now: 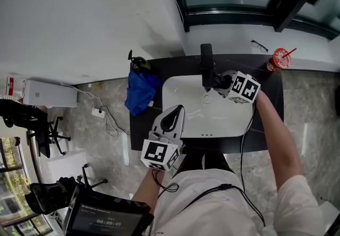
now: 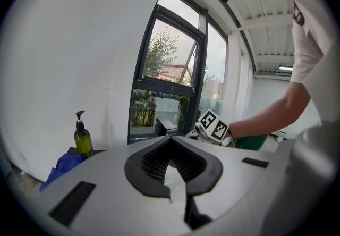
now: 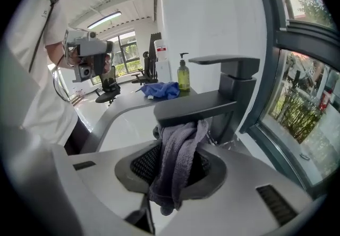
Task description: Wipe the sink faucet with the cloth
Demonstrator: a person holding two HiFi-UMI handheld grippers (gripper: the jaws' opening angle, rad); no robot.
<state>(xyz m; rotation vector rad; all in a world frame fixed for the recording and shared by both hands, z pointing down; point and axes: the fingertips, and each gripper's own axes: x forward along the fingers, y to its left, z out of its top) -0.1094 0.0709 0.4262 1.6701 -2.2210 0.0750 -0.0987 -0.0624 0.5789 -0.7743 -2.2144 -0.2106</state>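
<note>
A black faucet (image 1: pixel 206 62) (image 3: pixel 226 97) stands at the back of the white sink (image 1: pixel 183 94). My right gripper (image 1: pixel 218 82) (image 3: pixel 178 150) is beside the faucet, just under its flat spout. It is shut on a grey cloth (image 3: pixel 175 168). The cloth bunches up against the underside of the spout and hangs down between the jaws. My left gripper (image 1: pixel 179 108) (image 2: pixel 170 142) hovers over the sink's front left part, its jaw tips together with nothing in them.
A blue cloth (image 1: pixel 141 90) (image 3: pixel 161 90) and a green soap bottle (image 1: pixel 139 63) (image 2: pixel 82 139) sit on the black counter (image 1: pixel 271 99) left of the sink. A red cup (image 1: pixel 277 59) and glasses (image 1: pixel 259 44) lie at the right, below the window.
</note>
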